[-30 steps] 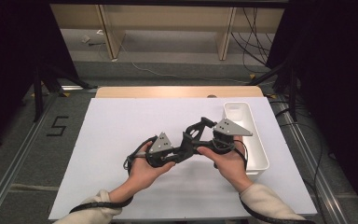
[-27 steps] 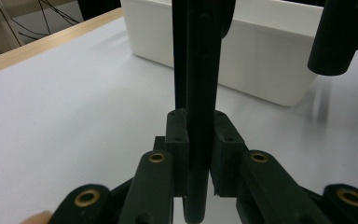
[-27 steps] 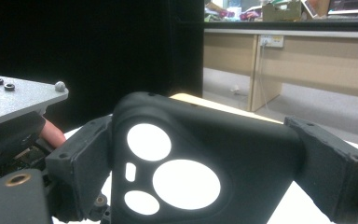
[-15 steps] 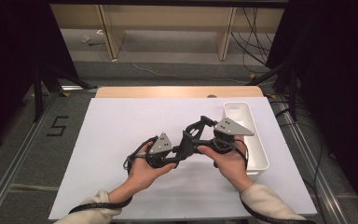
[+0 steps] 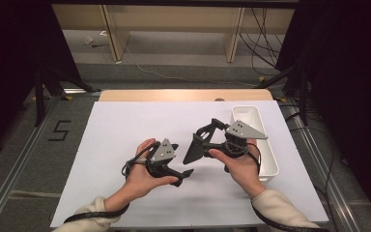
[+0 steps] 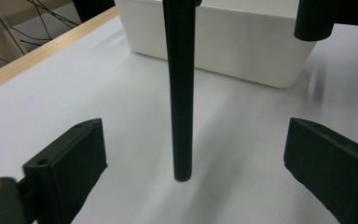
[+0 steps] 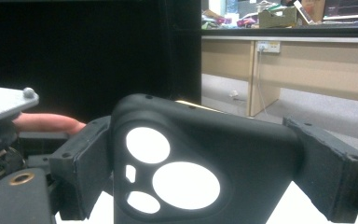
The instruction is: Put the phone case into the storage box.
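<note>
White tabletop point(image 5: 125, 125) from up high: right gripper point(image 5: 204, 144) clamps a black phone case point(image 5: 193, 150), with the white bin point(image 5: 265, 159) just behind it. Left gripper point(image 5: 186, 172) sits spread just short of the case's lower edge, jaws only now swung apart. Its own camera sees the case point(image 6: 179, 88) edge-on, dangling free between them. Right gripper's camera: case point(image 7: 205, 172) pinched by its side walls. Looks light, bendy, kinda slick, so I'd grab the rims, not the camera cutouts.
</note>
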A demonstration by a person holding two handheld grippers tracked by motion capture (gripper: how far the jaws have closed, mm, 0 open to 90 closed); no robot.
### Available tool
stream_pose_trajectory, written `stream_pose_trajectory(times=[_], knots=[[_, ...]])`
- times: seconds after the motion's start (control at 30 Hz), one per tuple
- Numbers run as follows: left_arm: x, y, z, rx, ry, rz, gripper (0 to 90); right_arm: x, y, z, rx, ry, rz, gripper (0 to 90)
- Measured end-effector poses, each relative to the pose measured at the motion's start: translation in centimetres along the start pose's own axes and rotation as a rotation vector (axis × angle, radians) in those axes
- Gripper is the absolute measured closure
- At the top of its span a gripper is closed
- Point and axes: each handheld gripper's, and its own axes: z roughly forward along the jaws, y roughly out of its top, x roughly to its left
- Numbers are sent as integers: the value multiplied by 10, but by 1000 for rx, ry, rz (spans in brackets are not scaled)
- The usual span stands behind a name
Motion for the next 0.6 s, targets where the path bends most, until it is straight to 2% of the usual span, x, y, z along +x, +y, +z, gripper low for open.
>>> stream_pose_trajectory(times=[0.1, 0.6], knots=[[6, -3, -7, 4, 13, 3, 0, -1, 0, -1, -1, 4, -3, 143], [13, -13, -22, 13, 43, 10, 0, -6, 0, -7, -11, 0, 2, 143]])
